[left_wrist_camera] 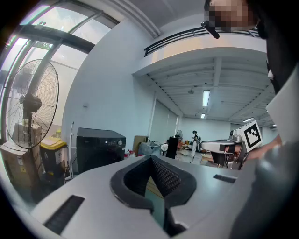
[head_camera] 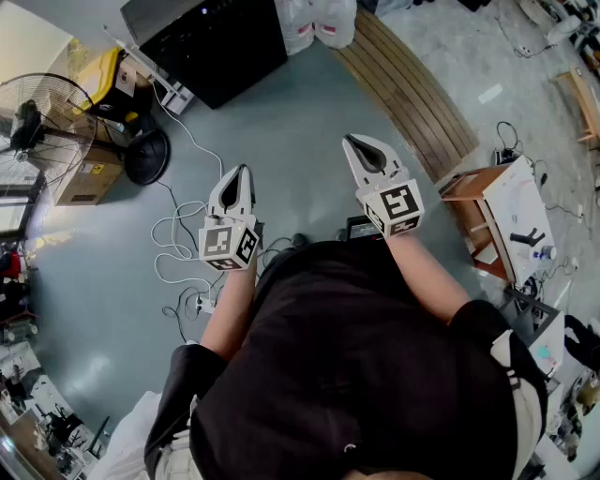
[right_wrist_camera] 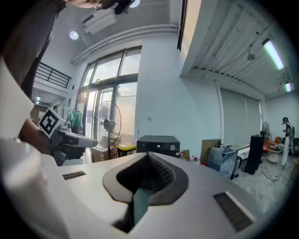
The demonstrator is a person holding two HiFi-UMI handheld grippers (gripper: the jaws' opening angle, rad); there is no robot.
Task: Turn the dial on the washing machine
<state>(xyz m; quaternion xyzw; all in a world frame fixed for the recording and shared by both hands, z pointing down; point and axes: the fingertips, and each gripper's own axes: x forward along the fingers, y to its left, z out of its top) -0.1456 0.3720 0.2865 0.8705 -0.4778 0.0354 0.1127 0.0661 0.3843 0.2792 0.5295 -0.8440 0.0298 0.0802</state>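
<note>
Left gripper (head_camera: 242, 173) and right gripper (head_camera: 356, 142) are closed, empty. Reaching the washing machine (head_camera: 206, 42) closed could knock what seems its dial (right_wrist_camera: 172, 147).

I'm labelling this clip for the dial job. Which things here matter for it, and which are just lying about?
For the job: washing machine, its dial, left gripper and right gripper, both shut and empty.

Lying about: fan, cardboard box, yellow bin, floor cables, wooden bench, plastic bags.
</note>
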